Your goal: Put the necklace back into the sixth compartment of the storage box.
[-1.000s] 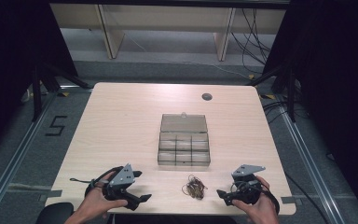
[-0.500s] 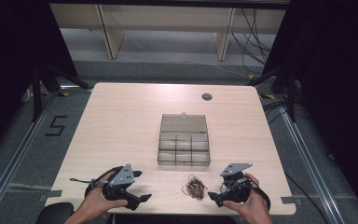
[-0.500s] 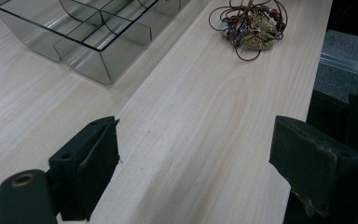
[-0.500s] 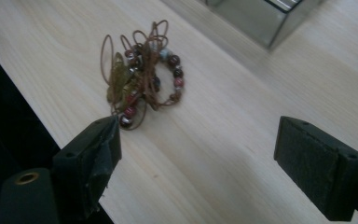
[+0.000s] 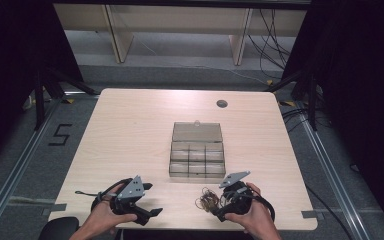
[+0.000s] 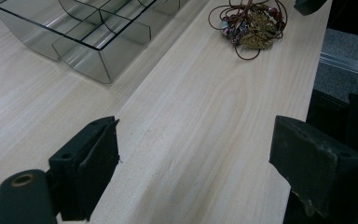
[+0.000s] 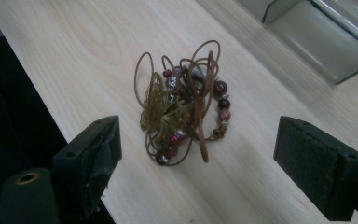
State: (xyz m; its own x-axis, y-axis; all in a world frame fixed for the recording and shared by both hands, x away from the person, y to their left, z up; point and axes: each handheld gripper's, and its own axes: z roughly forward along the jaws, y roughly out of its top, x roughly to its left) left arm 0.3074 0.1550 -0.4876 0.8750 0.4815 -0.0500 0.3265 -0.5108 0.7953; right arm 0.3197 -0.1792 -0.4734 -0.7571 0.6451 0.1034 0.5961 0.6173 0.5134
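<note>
- The bead bracelet [image 7: 182, 105] you are reaching for is a loose tangle of thin brown cord loops threaded with dark red, pink and silvery beads, with a flat golden-brown fan-shaped piece at its middle.
- It lies on the pale wooden table [image 5: 130, 130], close to the edge nearest you, just in front of the clear compartment box [image 5: 197, 156] and apart from it.
- Your right gripper [image 7: 196, 163] sits just beside the bracelet, on the side away from the box's left corner; in the right gripper view the tangle lies ahead of the two black jaws, in line with the gap between them.
- Those jaws are spread wide and released; they grip nothing, and neither pad touches the cord.
- Your left gripper [image 6: 193, 158] rests near the same front edge, well to the left of the box and well apart from the bracelet [image 6: 249, 25].
- Its jaws are also spread wide, with bare table between them.
- The box stands farther in, near the table's middle: low, see-through, split into small compartments, its lid open and laid back on the far side.
- Beyond the box, a small round grommet [image 5: 222, 104] is set in the tabletop near the far edge.
</note>
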